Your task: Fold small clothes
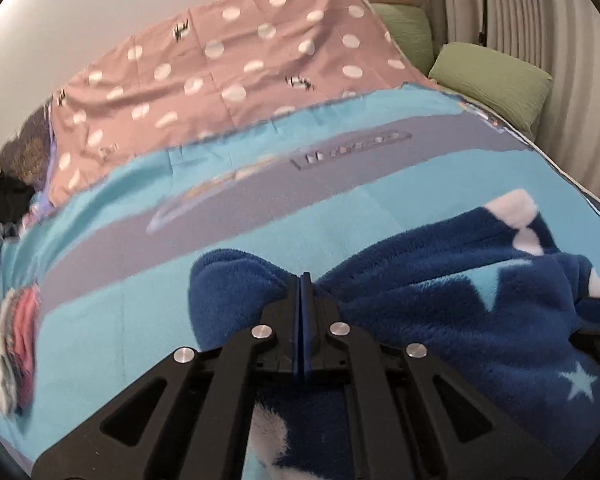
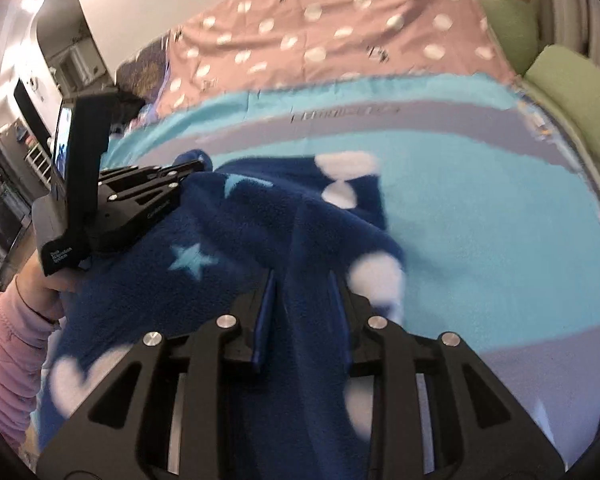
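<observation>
While the dark blue fleece garment (image 1: 440, 300) is lying spread across the turquoise and grey blanket (image 1: 140, 280) on the bed, both tools are working at its near side. The left tool (image 1: 303, 280) is standing with its jaws pressed fully together, and a fold of the blue fleece is bunching up just behind the tips; whether a thin edge of cloth is caught between the pads cannot be told from the left wrist view. In the right wrist view that same tool is showing at the left, over the garment's left part, with a hand (image 2: 50, 280) in a pink sleeve (image 2: 8, 344) gripping its handle.

The right tool (image 2: 302, 280) is standing narrowly apart, with a ridge of the fleece running up between its two fingers (image 2: 266, 300); the fingers are sitting close along the cloth, and a firm pinch cannot be made out.

The garment is carrying pale blue stars (image 2: 190, 262) and white patches (image 2: 346, 166), and its far edge is lying flat on the blanket. Beyond the blanket a pink sheet with white dots (image 1: 240, 64) is covering the rest of the bed, and green pillows (image 1: 496, 80) are resting at the far right beside a ribbed white curtain (image 1: 540, 12).
</observation>
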The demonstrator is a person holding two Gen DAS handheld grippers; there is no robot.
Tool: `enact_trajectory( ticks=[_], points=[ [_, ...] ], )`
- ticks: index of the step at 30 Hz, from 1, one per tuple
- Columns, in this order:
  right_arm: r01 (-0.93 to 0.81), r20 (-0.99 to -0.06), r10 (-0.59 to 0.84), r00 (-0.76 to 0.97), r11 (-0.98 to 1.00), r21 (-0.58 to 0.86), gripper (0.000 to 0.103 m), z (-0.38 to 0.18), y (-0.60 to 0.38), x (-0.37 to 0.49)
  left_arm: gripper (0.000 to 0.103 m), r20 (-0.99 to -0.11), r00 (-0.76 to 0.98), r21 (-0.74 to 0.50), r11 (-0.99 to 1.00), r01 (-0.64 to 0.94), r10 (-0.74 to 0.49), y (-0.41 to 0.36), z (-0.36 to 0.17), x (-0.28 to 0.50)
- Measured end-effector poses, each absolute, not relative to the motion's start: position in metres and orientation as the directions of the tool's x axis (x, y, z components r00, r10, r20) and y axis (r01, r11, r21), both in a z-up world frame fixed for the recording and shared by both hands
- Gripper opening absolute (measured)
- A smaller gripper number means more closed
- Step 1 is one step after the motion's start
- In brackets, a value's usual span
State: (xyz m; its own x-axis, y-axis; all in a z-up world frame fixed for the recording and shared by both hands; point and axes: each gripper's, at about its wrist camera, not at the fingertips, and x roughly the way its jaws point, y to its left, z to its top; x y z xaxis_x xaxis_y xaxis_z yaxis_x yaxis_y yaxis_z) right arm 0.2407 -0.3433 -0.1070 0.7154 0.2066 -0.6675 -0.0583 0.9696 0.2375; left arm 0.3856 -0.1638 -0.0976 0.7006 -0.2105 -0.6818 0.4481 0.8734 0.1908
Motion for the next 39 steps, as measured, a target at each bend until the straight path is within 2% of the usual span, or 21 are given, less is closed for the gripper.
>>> enact_trajectory(
  ticks=[1,2,5,6,7,9,11,12,13,17,19,22,23,25,28,30,32,34,35,37,39],
  points=[
    [-0.059,-0.647,0.207,0.734,0.968,0.244,0.04,-0.098,-0.344,0.225,0.005,-0.671,0.713,0.205,0.873,0.443,-0.205,-0.162,-0.089,0.379],
    [-0.085,-0.612,0.226,0.758,0.964,0.251,0.042,-0.087,-0.345,0.202,0.009,-0.658,0.719,0.2,0.869,0.453,-0.223,-0.157,-0.076,0.364],
    [-0.158,-0.551,0.27,0.79,0.957,0.242,0.042,-0.07,-0.341,0.148,0.033,-0.614,0.71,0.147,0.833,0.533,-0.346,-0.144,-0.048,0.321],
    [-0.184,-0.537,0.289,0.792,0.953,0.242,0.042,-0.069,-0.338,0.132,0.038,-0.596,0.702,0.142,0.809,0.571,-0.391,-0.138,-0.038,0.298],
    [-0.218,-0.524,0.316,0.791,0.946,0.241,0.042,-0.069,-0.333,0.116,0.039,-0.59,0.692,0.141,0.791,0.596,-0.416,-0.136,-0.035,0.284],
    [-0.219,-0.536,0.308,0.786,0.95,0.224,0.042,-0.078,-0.328,0.104,0.041,-0.596,0.647,0.114,0.748,0.654,-0.475,-0.134,-0.033,0.259],
    [-0.138,-0.624,0.227,0.748,0.972,0.189,0.049,-0.107,-0.324,0.114,0.044,-0.628,0.603,0.105,0.714,0.692,-0.493,-0.139,-0.043,0.247],
    [-0.097,-0.665,0.211,0.717,0.974,0.205,0.049,-0.129,-0.326,0.123,0.044,-0.658,0.602,0.144,0.709,0.69,-0.452,-0.149,-0.059,0.245],
    [-0.081,-0.66,0.214,0.72,0.971,0.226,0.05,-0.138,-0.327,0.125,0.045,-0.663,0.618,0.183,0.709,0.681,-0.422,-0.158,-0.073,0.245],
    [0.002,-0.629,0.134,0.766,0.978,0.21,0.05,-0.121,-0.325,0.099,0.042,-0.684,0.635,0.243,0.71,0.661,-0.358,-0.182,-0.081,0.244],
    [-0.059,-0.581,0.207,0.787,0.963,0.262,0.05,-0.112,-0.323,0.072,0.041,-0.695,0.645,0.322,0.664,0.675,-0.318,-0.194,-0.082,0.242],
    [-0.211,-0.527,0.348,0.775,0.929,0.304,0.05,-0.113,-0.305,0.041,0.041,-0.716,0.628,0.337,0.638,0.692,-0.303,-0.192,-0.08,0.243],
    [-0.274,-0.526,0.411,0.744,0.907,0.321,0.05,-0.119,-0.292,0.037,0.041,-0.723,0.622,0.341,0.627,0.7,-0.3,-0.193,-0.08,0.244],
    [-0.314,-0.541,0.439,0.718,0.897,0.311,0.05,-0.127,-0.274,0.041,0.041,-0.743,0.605,0.35,0.605,0.715,-0.286,-0.198,-0.078,0.247],
    [-0.335,-0.52,0.477,0.708,0.876,0.348,0.051,-0.136,-0.256,0.061,0.04,-0.759,0.601,0.381,0.576,0.723,-0.252,-0.207,-0.077,0.248],
    [-0.335,-0.491,0.525,0.695,0.841,0.426,0.058,-0.14,-0.255,0.077,0.039,-0.759,0.608,0.402,0.568,0.718,-0.232,-0.21,-0.077,0.245],
    [-0.267,-0.524,0.508,0.684,0.843,0.468,0.062,-0.152,-0.251,0.1,0.038,-0.759,0.613,0.412,0.566,0.714,-0.221,-0.211,-0.077,0.243],
    [-0.231,-0.51,0.616,0.6,0.744,0.627,0.063,-0.177,-0.241,0.117,0.038,-0.762,0.611,0.409,0.572,0.711,-0.214,-0.214,-0.077,0.244],
    [-0.223,-0.516,0.61,0.602,0.749,0.624,0.063,-0.18,-0.231,0.113,0.038,-0.766,0.607,0.402,0.578,0.71,-0.213,-0.215,-0.078,0.246],
    [-0.266,-0.57,0.517,0.638,0.843,0.467,0.064,-0.17,-0.202,0.099,0.038,-0.78,0.593,0.381,0.597,0.705,-0.202,-0.219,-0.082,0.252],
    [-0.283,-0.553,0.564,0.613,0.811,0.512,0.064,-0.173,-0.21,0.1,0.037,-0.773,0.602,0.388,0.601,0.698,-0.201,-0.224,-0.085,0.251]
  ],
)
